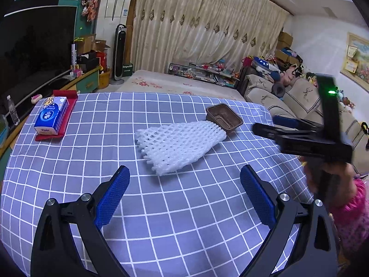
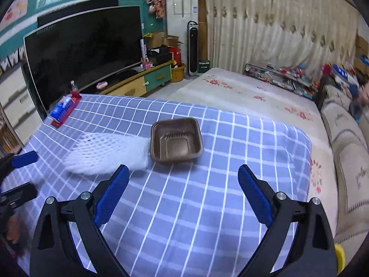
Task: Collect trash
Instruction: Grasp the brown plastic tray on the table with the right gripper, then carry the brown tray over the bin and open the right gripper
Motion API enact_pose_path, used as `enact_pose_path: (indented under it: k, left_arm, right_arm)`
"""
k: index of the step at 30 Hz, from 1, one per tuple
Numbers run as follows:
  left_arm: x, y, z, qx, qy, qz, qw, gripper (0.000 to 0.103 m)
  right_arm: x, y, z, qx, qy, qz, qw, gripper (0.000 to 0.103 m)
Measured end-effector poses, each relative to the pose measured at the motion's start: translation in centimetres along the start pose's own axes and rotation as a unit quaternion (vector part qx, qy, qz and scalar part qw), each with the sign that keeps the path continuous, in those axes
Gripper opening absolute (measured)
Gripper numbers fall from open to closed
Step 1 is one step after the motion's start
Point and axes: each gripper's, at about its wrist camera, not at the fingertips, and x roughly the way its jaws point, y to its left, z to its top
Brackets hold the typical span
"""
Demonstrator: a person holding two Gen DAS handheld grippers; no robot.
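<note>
White foam net (image 1: pixel 181 146), blurred in the right wrist view, lies mid-table touching the brown tray (image 2: pixel 176 139), whose near edge it hides. Left gripper (image 1: pixel 184 192) gapes empty before the net; right gripper (image 2: pixel 183 192), also spread, faces the tray.

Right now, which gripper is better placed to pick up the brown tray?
Probably the right gripper: it is open and the brown tray lies straight ahead between its fingers. From the left gripper, the foam net lies in front of the tray.

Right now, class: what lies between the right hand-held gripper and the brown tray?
Only bare checked tablecloth lies between the right hand-held gripper and the brown tray, in the right wrist view.
</note>
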Motion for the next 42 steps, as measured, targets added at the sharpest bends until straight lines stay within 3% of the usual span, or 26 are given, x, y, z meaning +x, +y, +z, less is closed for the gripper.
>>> enact_pose_path:
  k: [11,17,23,26,28,29,35,42]
  left_arm:
    - [0.9,0.9,-0.2,-0.03,0.019,-0.016,0.9992,0.096]
    - [1.4,1.1,-0.3,-0.035,0.027,-0.022,0.9988,0.096]
    - [1.7,1.0,-0.5,-0.039,0.034,-0.027,0.9983,0.096]
    - [1.8,1.0,-0.5,-0.037,0.033,-0.029,0.9984,0.096]
    - [1.6,0.8,-0.5,-0.036,0.031,-0.03,0.9984,0.096]
    - [1.6,0.8,-0.5,-0.037,0.032,-0.03,0.9984,0.096]
    - [1.8,0.7,-0.6,-0.034,0.036,-0.032,0.9982,0.096]
    - [1.5,0.2,-0.6,-0.026,0.031,-0.035,0.9986,0.096]
  right_arm:
    - [6.6,0.5,2.2,-0.022,0.034,0.009,0.999,0.09]
    - [8.4,0.5,3.0,-0.026,0.042,-0.011,0.999,0.09]
    - [9.2,0.2,3.2,-0.019,0.056,0.012,0.998,0.09]
    - [9.7,0.6,3.2,-0.03,0.061,0.002,0.998,0.08]
    - [10.3,0.8,3.2,-0.025,0.072,0.002,0.997,0.067]
    - [10.5,0.8,3.2,-0.023,0.077,0.0,0.997,0.067]
    - [9.1,0.6,3.0,-0.011,0.072,-0.006,0.997,0.066]
    - [3.9,-0.3,1.6,0.013,0.05,-0.012,0.999,0.066]
